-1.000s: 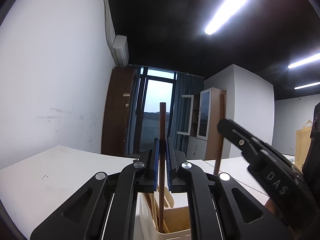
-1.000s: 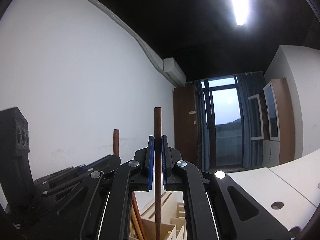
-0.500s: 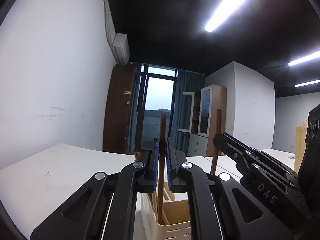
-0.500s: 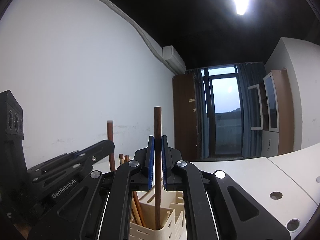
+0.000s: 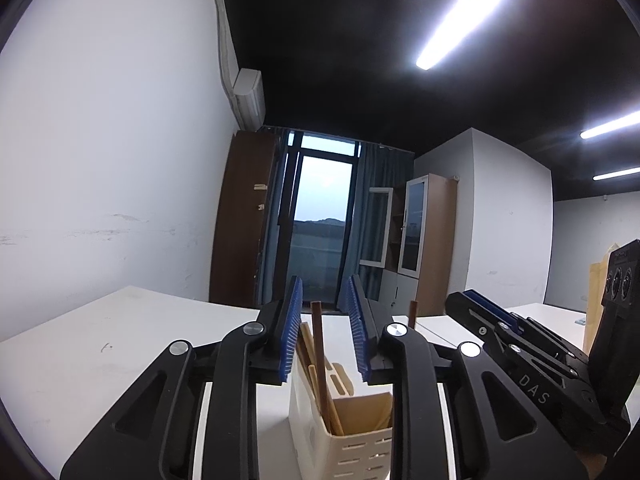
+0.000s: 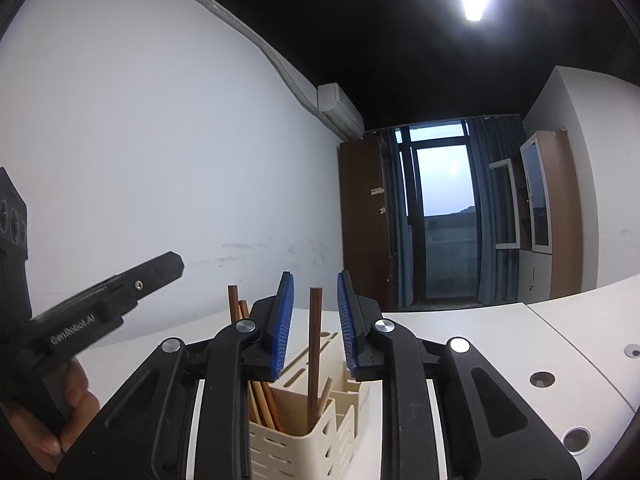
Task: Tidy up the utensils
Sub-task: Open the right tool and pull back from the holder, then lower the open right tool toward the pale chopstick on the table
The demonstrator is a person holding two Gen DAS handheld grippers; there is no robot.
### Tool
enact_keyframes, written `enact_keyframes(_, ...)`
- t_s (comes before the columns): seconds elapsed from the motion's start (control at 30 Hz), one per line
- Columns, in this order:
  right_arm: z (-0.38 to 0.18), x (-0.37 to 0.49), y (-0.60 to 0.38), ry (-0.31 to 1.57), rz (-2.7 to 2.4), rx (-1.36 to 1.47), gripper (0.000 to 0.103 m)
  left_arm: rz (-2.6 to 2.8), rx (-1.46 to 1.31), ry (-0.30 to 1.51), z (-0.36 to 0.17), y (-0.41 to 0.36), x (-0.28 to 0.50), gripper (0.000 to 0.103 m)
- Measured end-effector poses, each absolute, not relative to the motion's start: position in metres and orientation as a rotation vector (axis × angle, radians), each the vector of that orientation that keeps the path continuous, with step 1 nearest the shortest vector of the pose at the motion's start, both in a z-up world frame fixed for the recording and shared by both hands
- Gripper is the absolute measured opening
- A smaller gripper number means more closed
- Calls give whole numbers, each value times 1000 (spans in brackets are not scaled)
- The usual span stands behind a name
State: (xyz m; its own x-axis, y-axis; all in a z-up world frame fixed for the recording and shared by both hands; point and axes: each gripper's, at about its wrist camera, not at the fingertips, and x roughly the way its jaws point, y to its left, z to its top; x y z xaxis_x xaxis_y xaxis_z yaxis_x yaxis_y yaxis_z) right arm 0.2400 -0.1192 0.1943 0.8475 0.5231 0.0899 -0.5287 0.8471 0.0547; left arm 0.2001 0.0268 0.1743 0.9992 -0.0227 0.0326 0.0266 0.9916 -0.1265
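both chopsticks just got dropped into the holder

the left gripper (image 5: 325,334) and right gripper (image 6: 313,322) have just been opening, jaws apart, each brown chopstick (image 5: 319,356) (image 6: 314,354) standing loose between the pads in the cream utensil holder (image 6: 298,446) (nothing clamped). release step looks done; next i'd back both out without bumping the sticks.

Left gripper (image 5: 324,324) and right gripper (image 6: 312,312) level, jaws just parted.
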Motion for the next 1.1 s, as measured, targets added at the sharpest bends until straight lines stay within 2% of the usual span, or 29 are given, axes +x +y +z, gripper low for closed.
enact_keyframes(0.13, 192, 232, -122, -62, 538, 69, 28, -27, -125, 11, 173, 27, 192, 29)
enact_keyframes(0.37, 187, 219, -123, 4, 521, 64, 38, -27, -115, 44, 168, 30, 168, 30)
enact_keyframes(0.73, 151, 203, -100, 210, 535, -2, 49, -26, -116, 227, 140, 34, 155, 40)
enact_keyframes(1.1, 95, 217, -81, 461, 509, -12, 51, -27, -109, 331, 115, 43, 156, 44)
